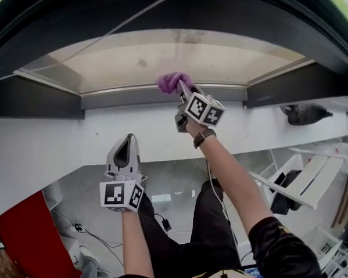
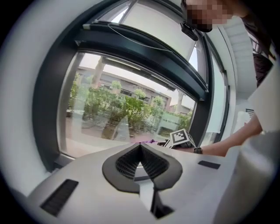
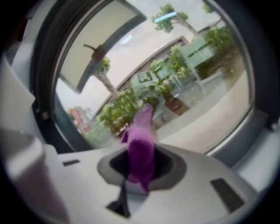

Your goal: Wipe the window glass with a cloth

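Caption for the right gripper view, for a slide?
Right gripper shut on a purple cloth, pointed at the window glass, greenery outside.

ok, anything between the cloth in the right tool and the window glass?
Nothing visible. The right tool is shut on the purple cloth, whose free end sits right at the window glass by its lower frame. Whether it already touches, I cannot tell. The left tool is shut, empty, and held lower, out of the path.

Daylight comes through the window glass (image 2: 109, 127) before me, set in a dark frame (image 2: 144, 48) above a white sill (image 1: 45, 149), green trees (image 2: 131, 109) outside, and a glossy grey floor (image 1: 171, 185), red cabinet (image 1: 26, 235) and white rack (image 1: 312, 174) below.
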A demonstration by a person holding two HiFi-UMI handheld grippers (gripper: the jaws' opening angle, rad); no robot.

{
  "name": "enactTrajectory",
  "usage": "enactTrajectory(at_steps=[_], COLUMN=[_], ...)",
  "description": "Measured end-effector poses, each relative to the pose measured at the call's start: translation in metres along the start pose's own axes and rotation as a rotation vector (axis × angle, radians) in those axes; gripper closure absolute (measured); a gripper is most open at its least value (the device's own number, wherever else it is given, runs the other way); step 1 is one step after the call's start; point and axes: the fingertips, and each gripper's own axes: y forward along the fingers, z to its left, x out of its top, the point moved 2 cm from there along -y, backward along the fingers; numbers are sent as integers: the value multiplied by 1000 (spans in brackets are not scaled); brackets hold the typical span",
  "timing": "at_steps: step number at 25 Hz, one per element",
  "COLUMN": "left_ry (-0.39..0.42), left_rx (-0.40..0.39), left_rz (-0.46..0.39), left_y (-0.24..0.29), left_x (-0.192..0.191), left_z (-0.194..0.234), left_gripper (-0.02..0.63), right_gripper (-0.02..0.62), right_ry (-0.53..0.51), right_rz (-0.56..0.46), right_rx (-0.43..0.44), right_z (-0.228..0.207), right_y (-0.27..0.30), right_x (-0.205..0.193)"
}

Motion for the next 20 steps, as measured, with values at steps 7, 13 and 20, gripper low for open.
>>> enactTrajectory(at_steps=[7,13,20], left_ry=[52,40,75], left_rx=[-228,-182,9], left_rz=[-25,-10,-2], left_y=[81,71,5], left_x=[-4,-13,-6], left_z=[-152,-137,6], left_gripper=[591,591,591], right_gripper=[515,515,514], right_ry=[83,98,-43], right_rz=[-163,-137,104], right_rx=[-283,-315,-5], right_z=[-205,-206,-14], right_y=[-127,-134,-14], right_x=[118,95,-36])
